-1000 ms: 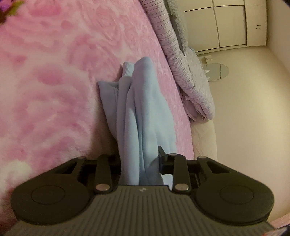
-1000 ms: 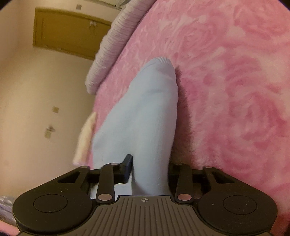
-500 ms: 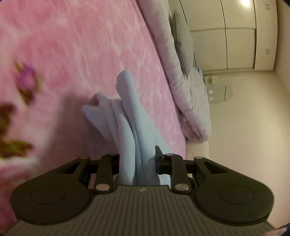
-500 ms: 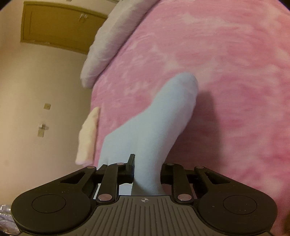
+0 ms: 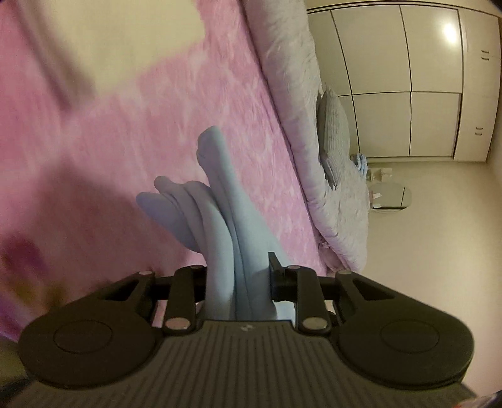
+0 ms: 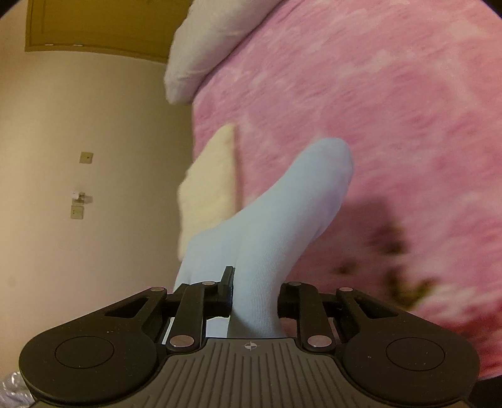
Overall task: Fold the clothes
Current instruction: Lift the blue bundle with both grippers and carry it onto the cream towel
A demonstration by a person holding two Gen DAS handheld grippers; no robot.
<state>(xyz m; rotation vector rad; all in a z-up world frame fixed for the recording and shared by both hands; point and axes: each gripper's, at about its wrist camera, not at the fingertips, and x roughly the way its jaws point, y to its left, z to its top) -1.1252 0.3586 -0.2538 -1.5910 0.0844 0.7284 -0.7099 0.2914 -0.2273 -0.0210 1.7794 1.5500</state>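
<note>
A light blue garment (image 5: 226, 219) hangs in bunched folds above the pink fleece bed cover (image 5: 157, 125). My left gripper (image 5: 240, 279) is shut on its gathered end, the cloth filling the gap between the fingers. In the right wrist view another part of the same light blue garment (image 6: 282, 226) sticks forward like a rounded tube, lifted off the pink cover (image 6: 392, 125). My right gripper (image 6: 255, 298) is shut on it. The stretch of cloth between the two grippers is hidden from both views.
A grey-lilac rolled quilt (image 5: 313, 141) lies along the far edge of the bed, with white wardrobe doors (image 5: 423, 78) behind it. In the right wrist view a pale pillow (image 6: 200, 53), a cream cloth (image 6: 210, 185) at the bed edge and a wooden door (image 6: 94, 28) show.
Both grippers have risen and tilted, lifting the blue garment off the pink cover. The folds now hang free and look smaller against the bed.
</note>
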